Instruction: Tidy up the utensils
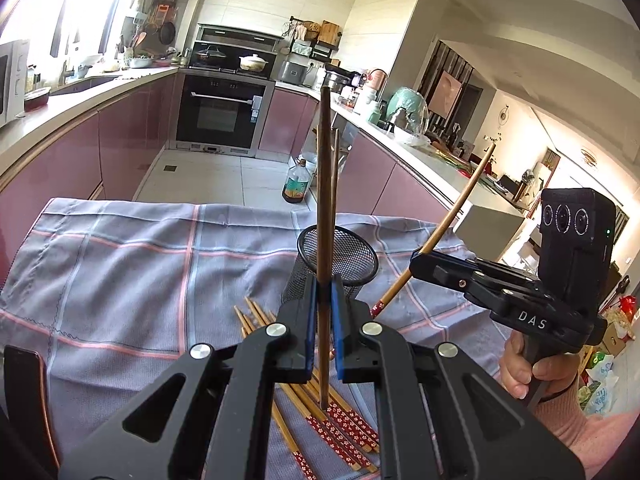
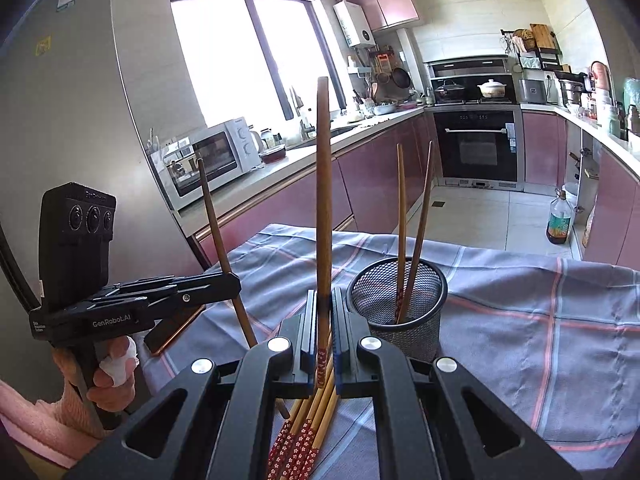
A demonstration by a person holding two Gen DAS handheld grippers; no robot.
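Observation:
A black mesh cup [image 2: 400,304] stands on the checked cloth and holds two upright chopsticks [image 2: 401,216]; it also shows in the left wrist view [image 1: 340,256]. My left gripper [image 1: 324,304] is shut on one dark chopstick [image 1: 323,184], held upright just before the cup. My right gripper [image 2: 323,312] is shut on another chopstick [image 2: 323,184], upright, left of the cup. Several loose chopsticks with red flowered ends [image 1: 340,428] lie on the cloth below both grippers, and show in the right wrist view [image 2: 308,428].
The grey checked cloth [image 1: 120,272] covers the table. A phone [image 1: 24,384] lies at its left edge. An oil bottle [image 1: 296,184] stands on the floor beyond. Pink kitchen counters run on both sides.

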